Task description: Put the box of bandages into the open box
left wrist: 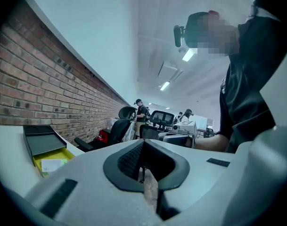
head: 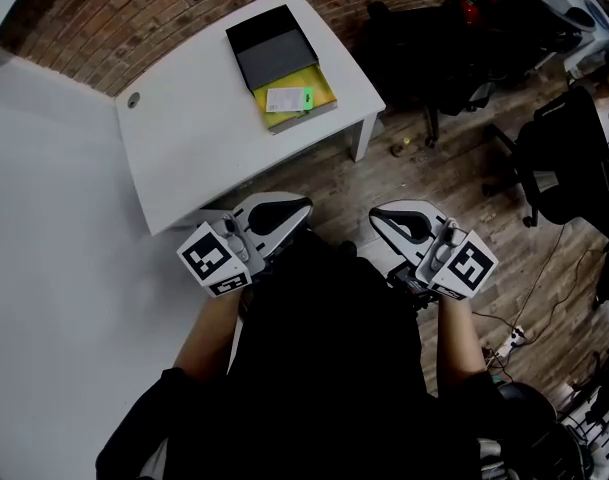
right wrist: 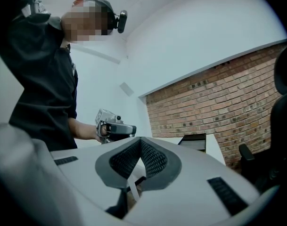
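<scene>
On the white table (head: 194,138) stands an open black box (head: 269,46) with a grey inside, also seen at the left in the left gripper view (left wrist: 42,142). A yellow box with a white and green label (head: 294,98) lies against its near side, and shows in that view too (left wrist: 51,163). Both grippers hang close to my body, short of the table's near edge and well apart from the boxes. My left gripper (head: 300,208) has its jaws shut (left wrist: 143,144) with nothing in them. The right gripper (head: 377,214) looks shut and empty as well (right wrist: 141,140).
A brick wall (head: 164,3) runs behind the table. Black office chairs (head: 574,158) and bags stand on the wooden floor to the right, with cables (head: 514,333) near my right side. A white wall fills the left. Several people stand far off (left wrist: 139,108).
</scene>
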`<action>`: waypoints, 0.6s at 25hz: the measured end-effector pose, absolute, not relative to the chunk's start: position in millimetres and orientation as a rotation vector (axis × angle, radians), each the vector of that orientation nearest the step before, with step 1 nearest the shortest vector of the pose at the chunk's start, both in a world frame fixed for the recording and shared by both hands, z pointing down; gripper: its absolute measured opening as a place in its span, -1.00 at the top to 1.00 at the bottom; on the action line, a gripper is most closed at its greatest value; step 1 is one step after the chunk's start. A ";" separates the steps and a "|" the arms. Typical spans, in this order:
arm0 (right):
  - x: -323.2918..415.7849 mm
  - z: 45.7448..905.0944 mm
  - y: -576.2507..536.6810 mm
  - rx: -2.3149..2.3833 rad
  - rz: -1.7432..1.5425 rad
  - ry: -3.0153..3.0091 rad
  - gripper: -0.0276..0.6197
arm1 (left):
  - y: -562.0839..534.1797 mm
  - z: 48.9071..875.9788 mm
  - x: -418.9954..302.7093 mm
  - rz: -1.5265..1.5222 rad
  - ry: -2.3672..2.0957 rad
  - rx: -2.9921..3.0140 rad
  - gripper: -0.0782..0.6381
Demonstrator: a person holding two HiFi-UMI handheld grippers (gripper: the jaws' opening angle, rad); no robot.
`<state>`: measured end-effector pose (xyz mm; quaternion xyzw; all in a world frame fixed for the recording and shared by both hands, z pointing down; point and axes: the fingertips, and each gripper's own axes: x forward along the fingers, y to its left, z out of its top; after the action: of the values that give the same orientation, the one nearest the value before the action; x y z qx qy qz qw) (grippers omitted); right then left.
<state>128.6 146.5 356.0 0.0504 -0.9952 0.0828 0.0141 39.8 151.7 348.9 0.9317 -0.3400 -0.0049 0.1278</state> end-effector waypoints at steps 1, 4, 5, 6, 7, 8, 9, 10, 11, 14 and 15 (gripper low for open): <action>128.2 356.1 147.3 0.155 0.258 -3.100 0.90 | 152.0 351.7 39.2 -0.007 -0.989 2.702 0.74; 127.5 356.9 149.1 0.145 0.257 -3.099 0.90 | 154.1 352.2 38.9 -0.021 -0.988 2.684 0.74; 127.4 357.2 149.1 0.143 0.256 -3.100 0.90 | 155.2 351.1 39.6 -0.024 -0.985 2.687 0.74; 127.5 357.6 149.0 0.143 0.256 -3.100 0.90 | 156.2 350.7 40.5 -0.023 -0.981 2.690 0.74; 127.5 358.0 149.1 0.145 0.256 -3.100 0.90 | 157.2 351.1 41.2 -0.019 -0.977 2.692 0.74; 127.3 358.3 149.4 0.145 0.256 -3.100 0.90 | 158.3 351.8 41.5 -0.017 -0.974 2.691 0.74; 126.9 358.3 149.9 0.144 0.255 -3.100 0.90 | 159.3 352.2 41.5 -0.016 -0.974 2.690 0.74; 126.5 358.0 150.3 0.140 0.254 -3.100 0.90 | 160.3 352.0 41.5 -0.016 -0.975 2.688 0.74; 126.1 357.8 150.8 0.136 0.254 -3.100 0.90 | 161.2 351.5 41.5 -0.017 -0.977 2.688 0.74; 125.4 358.1 153.2 0.127 0.253 -3.099 0.90 | 164.4 351.9 42.1 -0.021 -0.979 2.684 0.74; 125.4 358.5 154.2 0.126 0.253 -3.098 0.90 | 165.5 352.9 42.4 -0.022 -0.978 2.681 0.74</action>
<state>125.4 154.2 358.5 0.0403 -0.9957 0.0814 0.0156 42.4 165.5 352.9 0.9297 -0.3391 -0.0075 0.1435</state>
